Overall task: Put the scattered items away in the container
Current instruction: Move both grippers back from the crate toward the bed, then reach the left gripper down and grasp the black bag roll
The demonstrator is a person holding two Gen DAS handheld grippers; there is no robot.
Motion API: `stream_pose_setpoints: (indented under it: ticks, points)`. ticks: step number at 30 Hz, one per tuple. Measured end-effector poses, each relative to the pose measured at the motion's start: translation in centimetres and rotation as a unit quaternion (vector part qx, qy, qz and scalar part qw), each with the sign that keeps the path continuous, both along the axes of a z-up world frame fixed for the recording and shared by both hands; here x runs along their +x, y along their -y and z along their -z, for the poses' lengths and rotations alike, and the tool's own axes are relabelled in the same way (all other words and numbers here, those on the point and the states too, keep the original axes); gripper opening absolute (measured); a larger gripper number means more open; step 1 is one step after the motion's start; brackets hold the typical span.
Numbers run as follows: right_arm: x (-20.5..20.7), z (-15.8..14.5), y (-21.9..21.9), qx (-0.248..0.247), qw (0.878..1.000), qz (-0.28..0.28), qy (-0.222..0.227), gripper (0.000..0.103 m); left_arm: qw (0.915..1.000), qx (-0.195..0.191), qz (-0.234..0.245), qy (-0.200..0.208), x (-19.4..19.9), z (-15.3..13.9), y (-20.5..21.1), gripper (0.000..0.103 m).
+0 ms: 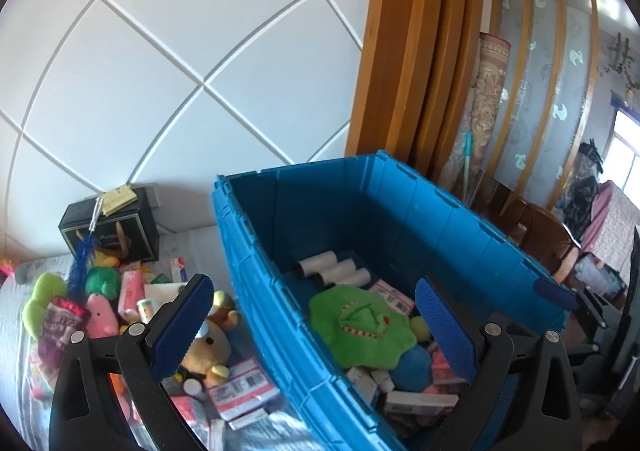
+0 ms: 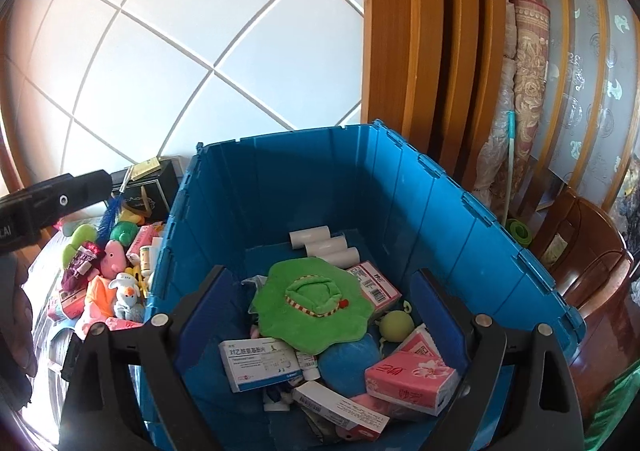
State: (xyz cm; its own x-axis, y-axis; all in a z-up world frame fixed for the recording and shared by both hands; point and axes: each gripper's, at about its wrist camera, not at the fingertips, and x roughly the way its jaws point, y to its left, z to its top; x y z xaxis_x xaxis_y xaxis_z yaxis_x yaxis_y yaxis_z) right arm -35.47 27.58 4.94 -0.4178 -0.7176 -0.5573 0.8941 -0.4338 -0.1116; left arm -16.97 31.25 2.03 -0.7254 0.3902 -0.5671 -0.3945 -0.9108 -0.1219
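Note:
A blue plastic crate (image 1: pixel 384 207) (image 2: pixel 440 219) holds a green plush hat (image 1: pixel 360 327) (image 2: pixel 312 303), white rolls (image 2: pixel 324 245), pink tissue packs (image 2: pixel 412 375), medicine boxes (image 2: pixel 260 363) and a blue ball (image 2: pixel 348 363). My left gripper (image 1: pixel 316 327) is open and empty, straddling the crate's left wall. My right gripper (image 2: pixel 320 327) is open and empty above the crate's inside. Scattered plush toys and boxes lie left of the crate: a brown bear (image 1: pixel 212 347), a pink pig (image 1: pixel 100 315) (image 2: pixel 114 255), green plush (image 1: pixel 102 283).
A black gift box (image 1: pixel 112 227) stands against the white panelled wall behind the pile. Wooden door frame (image 1: pixel 416 51), rolled mats (image 2: pixel 528 91) and a wooden chair (image 2: pixel 592 271) lie right of the crate. The left gripper's body (image 2: pixel 52 203) shows at the right view's left edge.

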Motion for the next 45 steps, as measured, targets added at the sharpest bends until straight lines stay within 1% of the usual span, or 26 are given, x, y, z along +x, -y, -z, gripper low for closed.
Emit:
stream_pose_setpoints:
  ticks: [5,10,13,18,24,27,31,34,40,44,45]
  points:
    - [4.2,0.4,2.3,0.012,0.999,-0.048,-0.019,0.091,0.9991,0.005,-0.040,0.013,0.9,1.3,5.0,0.102]
    - [8.9,1.0,4.8,0.018,0.995,-0.095,-0.026,0.091,0.9963,0.009,-0.079,0.034,1.3,3.2,10.7,0.102]
    - [11.8,1.4,6.1,0.023,0.992,-0.121,-0.031,0.091,0.9936,0.011,-0.102,0.046,1.6,4.3,14.4,0.102]
    - [16.4,2.3,8.0,0.038,0.988,-0.148,-0.035,0.091,0.9890,0.008,-0.133,0.063,1.8,6.0,20.0,0.102]
    - [21.0,3.1,9.5,0.045,0.983,-0.175,-0.038,0.091,0.9811,-0.006,-0.168,0.096,2.2,9.1,26.4,0.102]
    - [23.0,4.6,10.3,0.064,0.980,-0.183,-0.032,0.091,0.9760,-0.010,-0.183,0.117,2.6,11.2,29.2,0.102]
    - [25.1,7.2,11.5,0.099,0.977,-0.188,-0.027,0.091,0.9681,0.002,-0.196,0.156,3.2,13.8,32.7,0.102]
    - [26.5,8.7,11.9,0.115,0.975,-0.190,-0.023,0.091,0.9640,0.003,-0.201,0.174,3.6,15.5,34.8,0.102]
    - [28.9,10.9,12.7,0.137,0.971,-0.194,-0.019,0.091,0.9588,-0.014,-0.212,0.189,4.2,19.2,38.3,0.100]
    - [29.9,12.2,12.9,0.151,0.970,-0.188,-0.019,0.091,0.9526,-0.025,-0.208,0.220,3.7,23.0,40.2,0.097]
    - [30.1,12.4,12.9,0.152,0.971,-0.186,-0.019,0.091,0.9509,-0.029,-0.209,0.227,3.6,23.9,40.6,0.094]
